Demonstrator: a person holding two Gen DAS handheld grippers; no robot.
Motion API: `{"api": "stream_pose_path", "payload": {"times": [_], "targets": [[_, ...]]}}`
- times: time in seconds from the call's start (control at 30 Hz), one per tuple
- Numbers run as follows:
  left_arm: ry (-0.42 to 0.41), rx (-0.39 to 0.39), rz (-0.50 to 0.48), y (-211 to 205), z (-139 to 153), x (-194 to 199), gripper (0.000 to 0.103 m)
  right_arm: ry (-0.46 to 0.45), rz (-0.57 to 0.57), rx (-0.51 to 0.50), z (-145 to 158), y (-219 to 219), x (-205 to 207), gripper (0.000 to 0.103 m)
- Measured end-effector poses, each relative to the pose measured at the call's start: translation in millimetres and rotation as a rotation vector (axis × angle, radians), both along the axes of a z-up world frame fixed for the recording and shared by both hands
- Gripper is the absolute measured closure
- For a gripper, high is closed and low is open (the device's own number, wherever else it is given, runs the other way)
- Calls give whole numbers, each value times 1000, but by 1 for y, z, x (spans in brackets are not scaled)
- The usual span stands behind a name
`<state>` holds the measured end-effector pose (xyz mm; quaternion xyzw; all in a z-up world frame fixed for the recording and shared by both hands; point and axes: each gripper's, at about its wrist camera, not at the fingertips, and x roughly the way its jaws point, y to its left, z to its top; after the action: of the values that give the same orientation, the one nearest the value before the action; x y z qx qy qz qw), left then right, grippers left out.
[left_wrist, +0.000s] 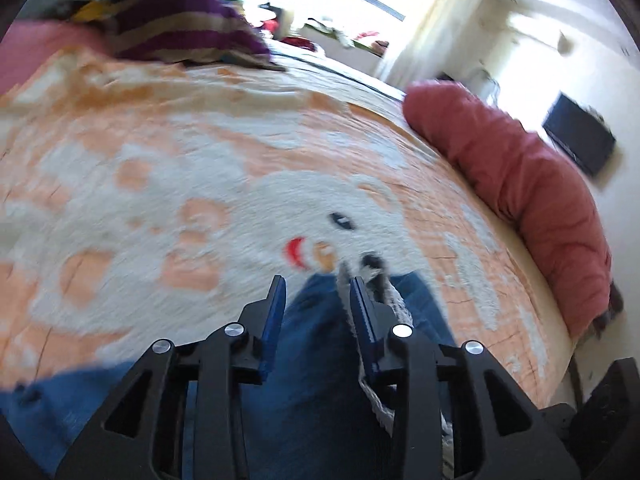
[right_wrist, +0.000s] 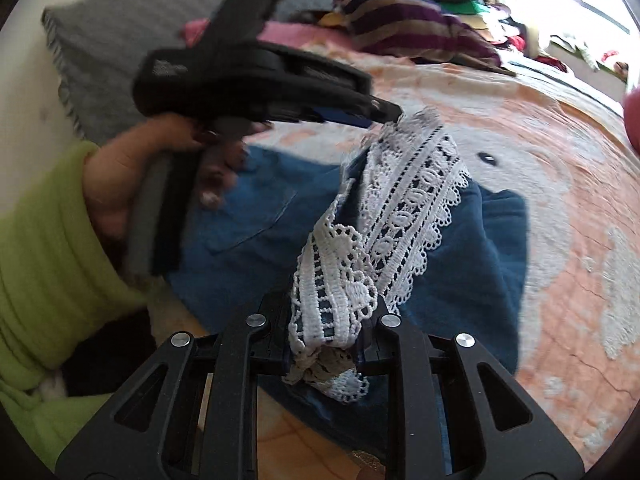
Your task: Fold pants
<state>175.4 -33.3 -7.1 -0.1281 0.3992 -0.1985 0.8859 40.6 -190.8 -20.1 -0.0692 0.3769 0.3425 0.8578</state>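
Blue denim pants (right_wrist: 472, 264) with a white lace hem (right_wrist: 404, 216) lie on an orange and white bedspread (right_wrist: 560, 168). My right gripper (right_wrist: 326, 344) is shut on the lace hem and lifts it off the bed. My left gripper (left_wrist: 316, 284) is open above the blue denim (left_wrist: 304, 380); a strip of lace (left_wrist: 384, 300) lies against the outside of its right finger. In the right wrist view the left gripper (right_wrist: 384, 116) is held by a hand at the far end of the lifted lace.
A purple striped cloth (left_wrist: 180, 20) and pink fabric (left_wrist: 36, 52) lie at the far side of the bed. A red pillow (left_wrist: 520, 184) lies along the right edge. A grey pillow (right_wrist: 120, 52) leans at the wall. A green sleeve (right_wrist: 44, 248) is at left.
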Motion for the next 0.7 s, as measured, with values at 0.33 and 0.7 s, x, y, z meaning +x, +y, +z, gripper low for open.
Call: {"api": "stream_pose_path", "payload": {"times": [0.33,0.7], "targets": [[103,-181,91,52,-29,-17,61,-72,106,-122,-6,48,-26,78],[186,-146,52,23,-48,-8,38,-103,25,-3,22,-23,-43,61]]}}
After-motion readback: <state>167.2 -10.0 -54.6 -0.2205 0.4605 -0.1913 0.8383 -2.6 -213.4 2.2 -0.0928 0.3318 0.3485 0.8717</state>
